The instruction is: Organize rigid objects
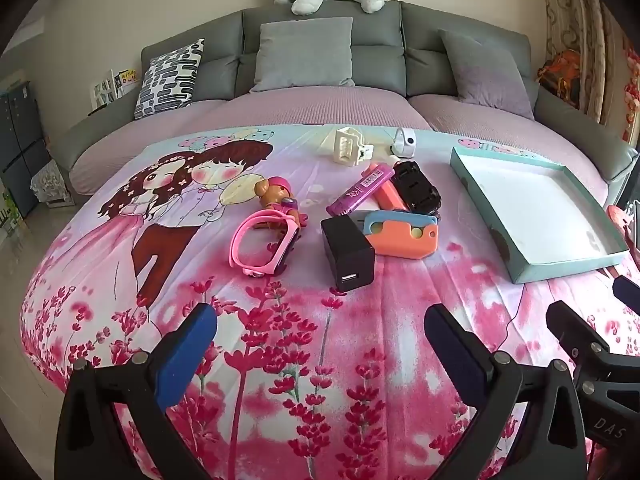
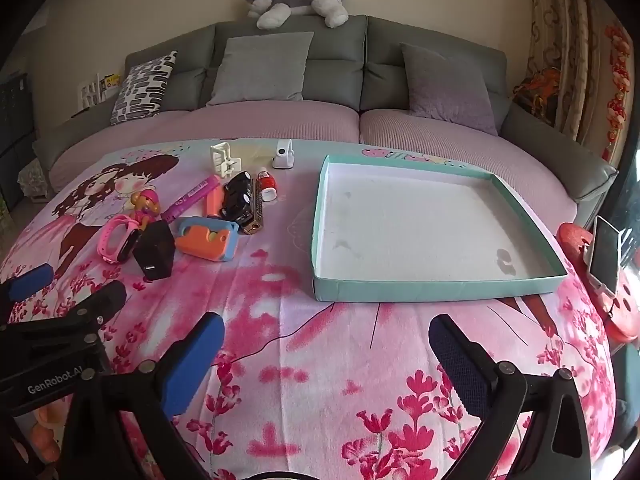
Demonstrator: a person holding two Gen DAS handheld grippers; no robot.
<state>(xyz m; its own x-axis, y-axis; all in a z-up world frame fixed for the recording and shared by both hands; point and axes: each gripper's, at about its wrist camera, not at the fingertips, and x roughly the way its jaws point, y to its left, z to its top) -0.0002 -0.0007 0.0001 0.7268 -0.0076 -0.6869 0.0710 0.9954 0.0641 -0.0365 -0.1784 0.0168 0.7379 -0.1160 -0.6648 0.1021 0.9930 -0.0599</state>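
Both tools are hanging released and empty over the near edge of the printed blanket (image 1: 320,360), the left tool (image 1: 320,332) at about 6 o'clock of the clutter and the right tool (image 2: 326,344) at 6 o'clock of the tray (image 2: 440,290). The rigid things are lying in a loose heap at about 9 o'clock from the teal tray, which is standing empty. The black charger (image 1: 348,254) is sitting nearest; it is looking stiff, compact and probably a little heavy, with smooth flat sides, so I am judging that pinching it across two opposite faces is safest. The pink watch (image 1: 260,246) is bending at its strap, so its stiff body is the better place to take. The purple marker (image 1: 356,194) is lying across the orange one and is leaning on the black toy car (image 1: 418,188); it is round and may be slipping, so a hold at its middle seems wise. The blanket is looking soft, so things may be tipping when pushed.
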